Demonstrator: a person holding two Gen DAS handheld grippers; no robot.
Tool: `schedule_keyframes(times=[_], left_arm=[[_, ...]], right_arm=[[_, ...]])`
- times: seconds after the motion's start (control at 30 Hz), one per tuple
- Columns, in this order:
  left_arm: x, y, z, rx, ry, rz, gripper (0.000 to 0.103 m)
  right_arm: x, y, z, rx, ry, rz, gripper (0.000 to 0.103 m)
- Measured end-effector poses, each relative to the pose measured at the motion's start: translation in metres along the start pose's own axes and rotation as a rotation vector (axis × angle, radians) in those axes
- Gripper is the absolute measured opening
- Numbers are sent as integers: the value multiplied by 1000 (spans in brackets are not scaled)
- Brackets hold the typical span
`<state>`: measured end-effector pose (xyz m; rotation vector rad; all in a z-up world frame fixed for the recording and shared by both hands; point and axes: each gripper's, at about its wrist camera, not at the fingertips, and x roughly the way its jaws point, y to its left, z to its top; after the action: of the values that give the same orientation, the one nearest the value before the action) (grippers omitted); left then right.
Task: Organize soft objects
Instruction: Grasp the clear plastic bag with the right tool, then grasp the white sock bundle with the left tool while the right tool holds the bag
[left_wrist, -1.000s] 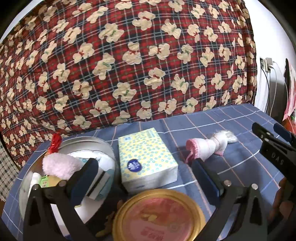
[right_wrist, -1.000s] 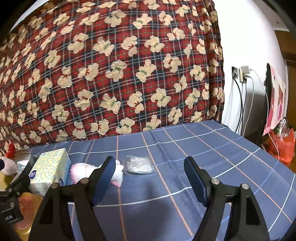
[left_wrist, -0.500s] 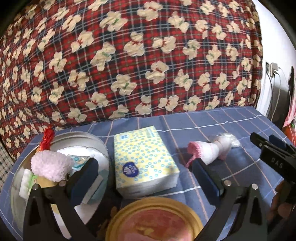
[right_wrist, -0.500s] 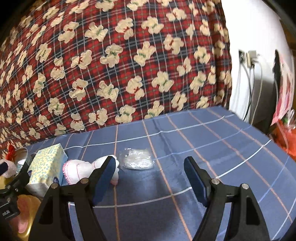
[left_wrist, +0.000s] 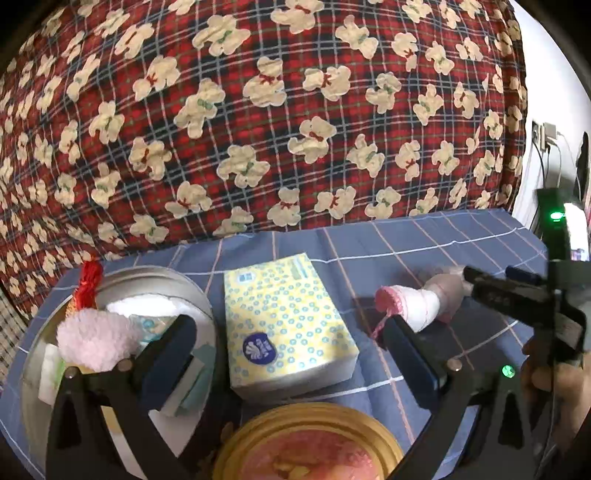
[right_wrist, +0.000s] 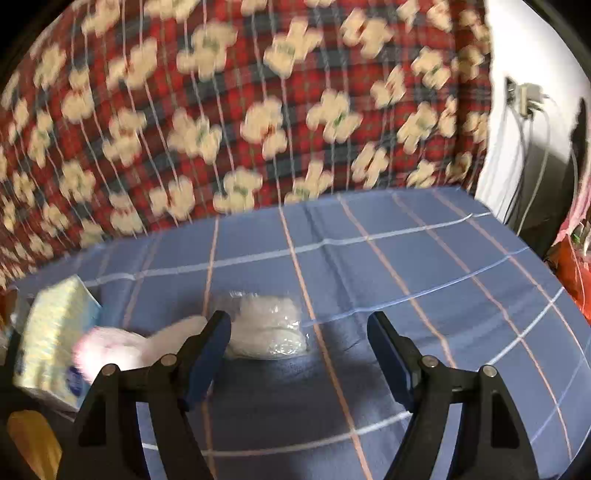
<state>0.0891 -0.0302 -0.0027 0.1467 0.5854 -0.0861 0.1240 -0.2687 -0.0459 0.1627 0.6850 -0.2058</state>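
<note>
My left gripper (left_wrist: 286, 326) is open and hovers over a yellow dotted tissue pack (left_wrist: 284, 314) on the blue checked cloth. Left of the pack, a round metal tin (left_wrist: 192, 295) holds a fluffy pink item (left_wrist: 92, 343) and small packets. A pink and white knitted sock (left_wrist: 410, 306) lies to the right of the pack. My right gripper (right_wrist: 299, 321) is open and empty, just short of a clear bag of white stuff (right_wrist: 266, 332). The bag sits near its left finger (right_wrist: 210, 347). The sock (right_wrist: 122, 347) is blurred there.
A gold-rimmed lid (left_wrist: 306, 439) with a pink face lies at the near edge, under my left gripper. A red plaid bear-print quilt (left_wrist: 277, 110) rises behind the cloth. Cables and a wall socket (right_wrist: 524, 96) are at the far right. A hand (left_wrist: 554, 380) holds the right gripper.
My right gripper has dipped and moved in towards the clear bag, which now looks larger and sits by its left finger. The left wrist view has barely shifted.
</note>
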Motion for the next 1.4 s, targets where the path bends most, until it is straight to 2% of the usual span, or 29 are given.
schedule_keyframes(times=[0.13,0.27,0.37,0.43,0.47,0.5,0.57,0.67,0.77,0.87,1.07,1.2,1.3,1.4], left_arm=[[2,-3,3,25,-1,22,103],[4,-5,5,39,5,27,103],[6,-5,7,43,18,27,103],[5,-5,8,44,13,28,103],[5,-6,8,46,9,30,103],[4,-6,9,46,3,29,103],[1,-7,10,46,-12,16,103],[-5,-10,12,48,-37,8,103],[-8,-17,16,56,-45,-3,103],[-11,-22,18,56,-51,-22,103],[-12,-36,19,88,-42,-40,103],[-7,-42,23,95,1,-68,103],[-4,-54,25,148,18,-53,103],[2,-73,24,237,46,-51,103]], right_arm=[[31,5,2,-30,127,25,78],[41,10,4,-42,158,28,78],[56,15,4,-62,217,26,78],[62,17,5,-69,240,34,71],[64,18,6,-75,242,34,55],[64,17,6,-76,243,42,46],[62,18,6,-88,232,62,41],[57,22,5,-129,221,80,17],[52,17,4,-116,215,97,17],[46,3,3,-43,199,146,16],[21,-10,11,28,94,198,17],[10,-14,16,37,55,217,17],[2,-23,20,64,34,235,17],[-6,-31,23,69,5,204,17]])
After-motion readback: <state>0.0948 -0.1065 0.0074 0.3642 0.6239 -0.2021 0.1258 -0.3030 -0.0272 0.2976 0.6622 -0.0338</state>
